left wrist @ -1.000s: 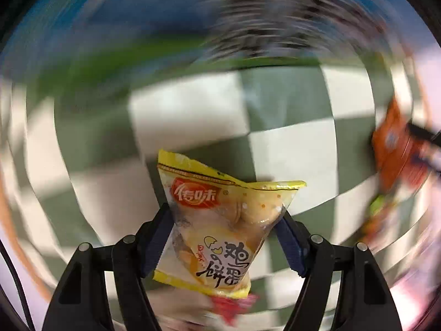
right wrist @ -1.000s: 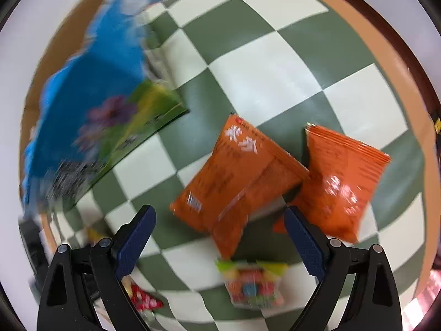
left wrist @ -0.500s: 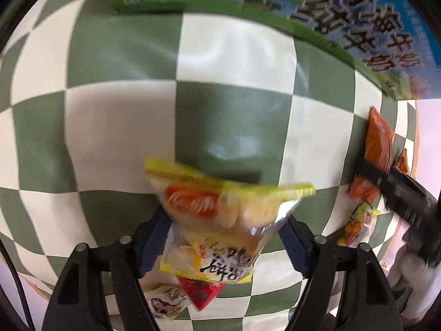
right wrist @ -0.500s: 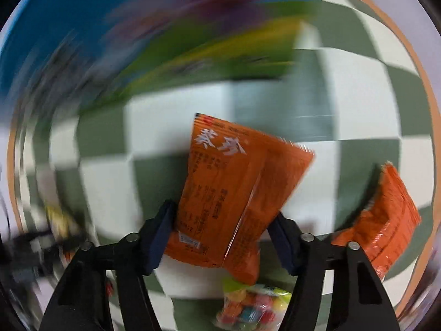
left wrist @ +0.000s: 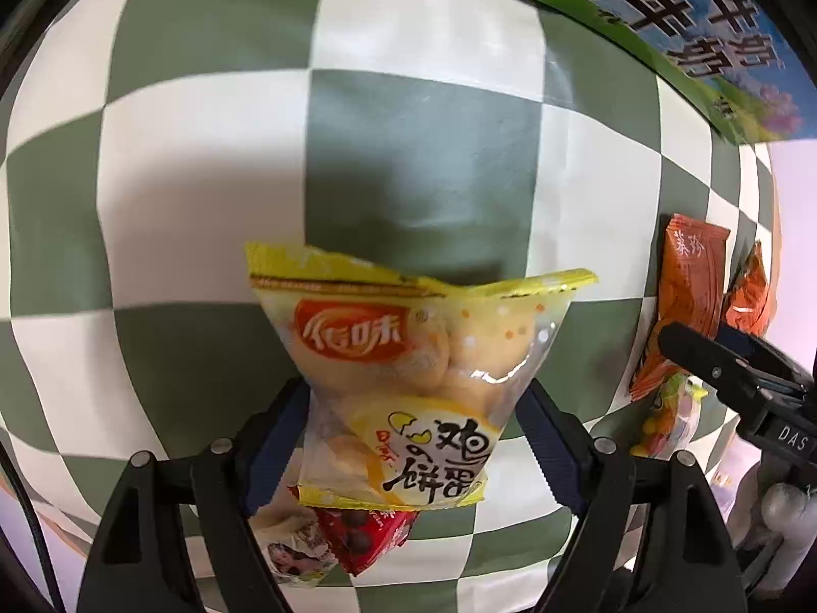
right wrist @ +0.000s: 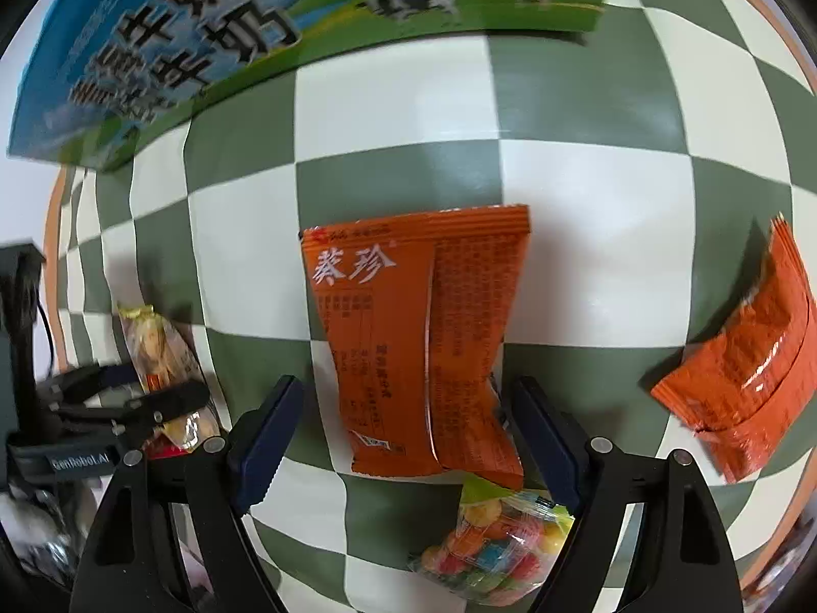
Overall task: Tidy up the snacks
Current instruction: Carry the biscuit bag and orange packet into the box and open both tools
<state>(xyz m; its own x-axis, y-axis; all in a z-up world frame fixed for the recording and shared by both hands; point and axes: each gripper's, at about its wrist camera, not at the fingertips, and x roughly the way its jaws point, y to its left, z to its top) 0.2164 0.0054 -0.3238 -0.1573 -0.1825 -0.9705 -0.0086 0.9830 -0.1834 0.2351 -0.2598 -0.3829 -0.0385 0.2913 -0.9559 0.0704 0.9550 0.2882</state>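
A green-and-white checkered cloth (left wrist: 408, 143) covers the table under both my grippers, with a blue and green milk carton box (right wrist: 168, 51) lying along its far edge, at twelve to two o'clock from my left camera and ten to twelve from my right. My left gripper (left wrist: 413, 424) has its jaws on either side of a yellow biscuit bag (left wrist: 403, 373); they have just been opening, and I cannot tell whether the pads still press its waist. Only the left view shows what lies beneath it: a red wrapper (left wrist: 362, 536) and a pale packet (left wrist: 286, 546) at six o'clock. My right gripper (right wrist: 408, 434) stands spread around an orange packet (right wrist: 413, 337), its jaws having just been opening, with clear gaps at both pads. Only the right view shows fully a bag of coloured sweets (right wrist: 490, 551) at six o'clock, just touching the orange packet's lower end, and a second orange packet (right wrist: 745, 362) well apart at three o'clock. Each camera catches the other gripper at its edge.
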